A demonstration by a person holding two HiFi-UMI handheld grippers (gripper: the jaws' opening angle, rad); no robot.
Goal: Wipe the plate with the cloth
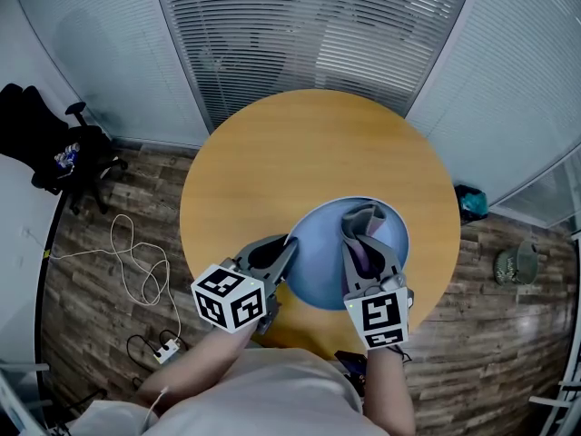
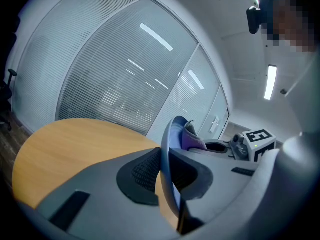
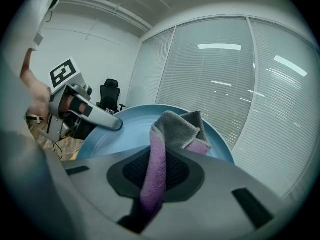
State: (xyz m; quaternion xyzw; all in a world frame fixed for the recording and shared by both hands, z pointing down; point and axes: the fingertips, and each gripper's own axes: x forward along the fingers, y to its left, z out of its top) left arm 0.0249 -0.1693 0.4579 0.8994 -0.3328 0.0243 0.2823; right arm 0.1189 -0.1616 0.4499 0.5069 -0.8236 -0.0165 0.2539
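Grey-and-purple cloth (image 1: 362,227) lies bunched against the blue plate (image 1: 320,263).

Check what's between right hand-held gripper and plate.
The cloth, pinched in the right hand-held gripper, bunched over the plate; right gripper view shows it.

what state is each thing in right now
plate, held by its rim in the left gripper, cloth on its inner face
cloth, bunched up, one end clamped in the right gripper
left gripper, shut on the plate's rim
right gripper, shut on the cloth
blinds, lowered, slats closed
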